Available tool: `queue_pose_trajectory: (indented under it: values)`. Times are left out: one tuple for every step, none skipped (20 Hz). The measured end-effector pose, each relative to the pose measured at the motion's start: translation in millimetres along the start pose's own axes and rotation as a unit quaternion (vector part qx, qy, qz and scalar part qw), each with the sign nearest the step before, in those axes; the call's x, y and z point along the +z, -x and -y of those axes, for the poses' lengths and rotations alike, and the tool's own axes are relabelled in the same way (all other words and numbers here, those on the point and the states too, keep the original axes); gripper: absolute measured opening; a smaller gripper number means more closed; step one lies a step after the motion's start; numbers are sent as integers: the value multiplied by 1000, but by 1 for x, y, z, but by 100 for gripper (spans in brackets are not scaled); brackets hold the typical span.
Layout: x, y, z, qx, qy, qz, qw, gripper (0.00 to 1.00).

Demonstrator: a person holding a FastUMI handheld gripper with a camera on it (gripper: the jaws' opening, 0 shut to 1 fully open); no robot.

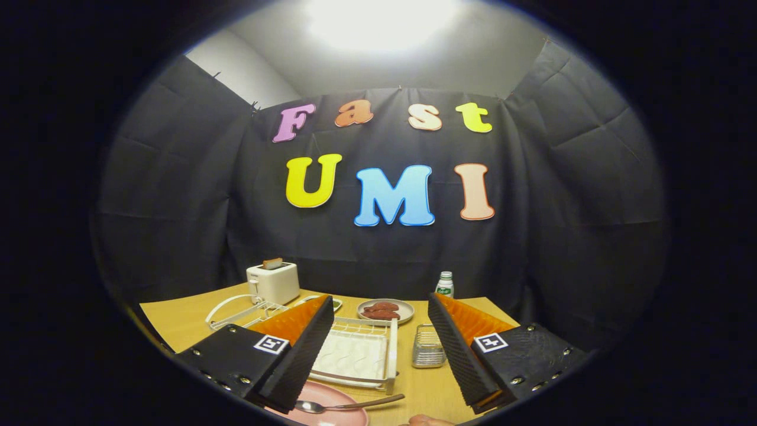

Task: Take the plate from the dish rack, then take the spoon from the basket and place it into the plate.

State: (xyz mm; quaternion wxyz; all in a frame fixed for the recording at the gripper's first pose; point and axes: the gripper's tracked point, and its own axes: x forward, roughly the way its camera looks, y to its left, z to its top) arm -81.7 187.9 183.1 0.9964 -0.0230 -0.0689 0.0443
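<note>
My gripper (378, 331) stands open above the table, with nothing between its fingers. Below and between the fingers, on the near part of the wooden table (177, 322), lies a pink plate (331, 402) with a metal spoon (346, 406) resting across it. Just ahead of the fingers sits the white dish rack (361, 355), no plate standing in it. A small wire basket (428, 348) stands to the rack's right, close to my right finger (458, 349).
A white toaster (273, 281) with toast in it stands at the table's back left. A grey plate of reddish food (385, 310) and a small white bottle (445, 284) sit at the back. A person's fingertip (421, 420) shows by the near edge.
</note>
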Motion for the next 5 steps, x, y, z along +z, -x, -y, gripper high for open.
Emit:
queue_pose_trajectory:
  values:
    - [5, -2, 15, -9, 5, 6, 1000, 98]
    - [11, -5, 30, -18, 13, 13, 1000, 98]
    - [16, -8, 47, -28, 22, 18, 999, 98]
    - [21, -11, 61, -36, 29, 24, 999, 98]
    - [23, -15, 76, -45, 35, 27, 998, 98]
